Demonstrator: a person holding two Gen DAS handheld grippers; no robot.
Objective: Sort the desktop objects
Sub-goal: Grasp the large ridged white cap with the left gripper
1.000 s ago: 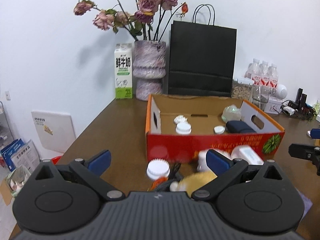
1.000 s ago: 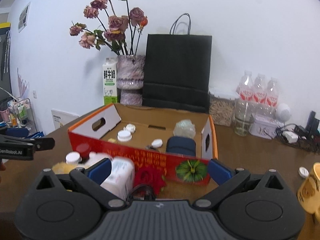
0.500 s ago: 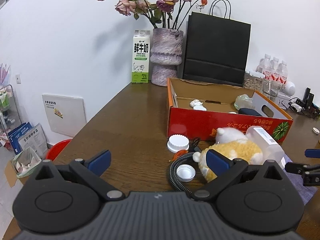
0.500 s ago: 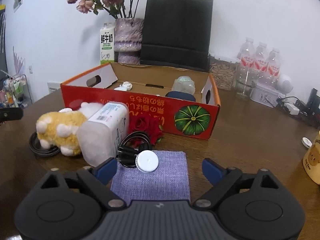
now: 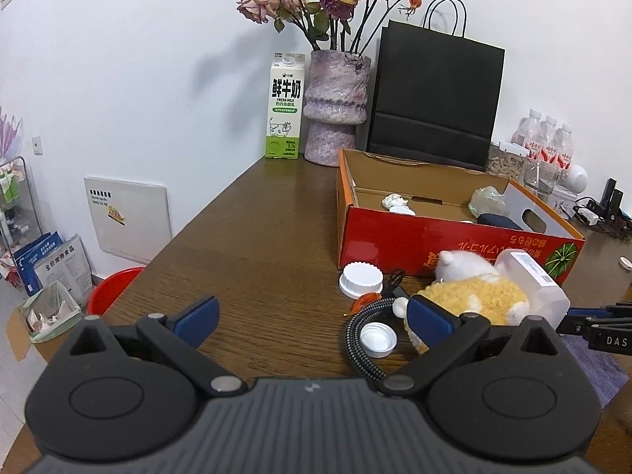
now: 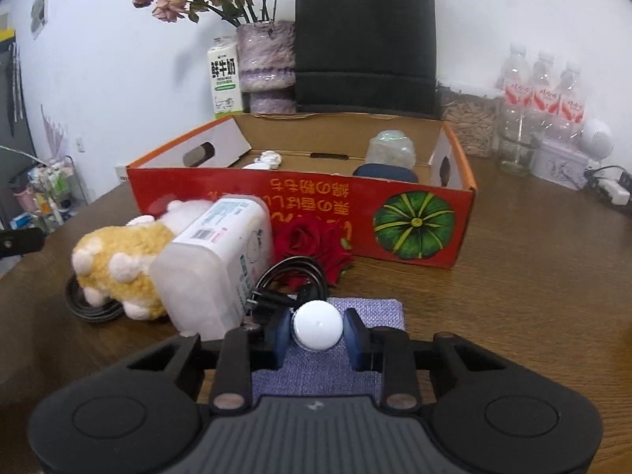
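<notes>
My right gripper (image 6: 319,335) is shut on a small white round cap (image 6: 318,326) just above a purple cloth (image 6: 371,310). In front of it lie a black cable (image 6: 294,276), a red rose (image 6: 312,239), a clear plastic jar (image 6: 221,264) on its side and a yellow plush toy (image 6: 118,264). The red cardboard box (image 6: 410,225) behind them holds several small items. My left gripper (image 5: 312,318) is open and empty over the table, left of the plush toy (image 5: 474,300), a white lid (image 5: 361,279) and a small white cap (image 5: 378,339).
A milk carton (image 5: 285,106), a flower vase (image 5: 335,110) and a black paper bag (image 5: 434,98) stand behind the box. Water bottles (image 6: 545,94), a glass (image 6: 515,150) and a jar of seeds (image 6: 468,126) are at the back right. The table's left edge (image 5: 189,233) drops to floor clutter.
My right gripper has moved down and forward and closed on the white cap on the purple cloth. My left gripper has pulled back and left, still open.
</notes>
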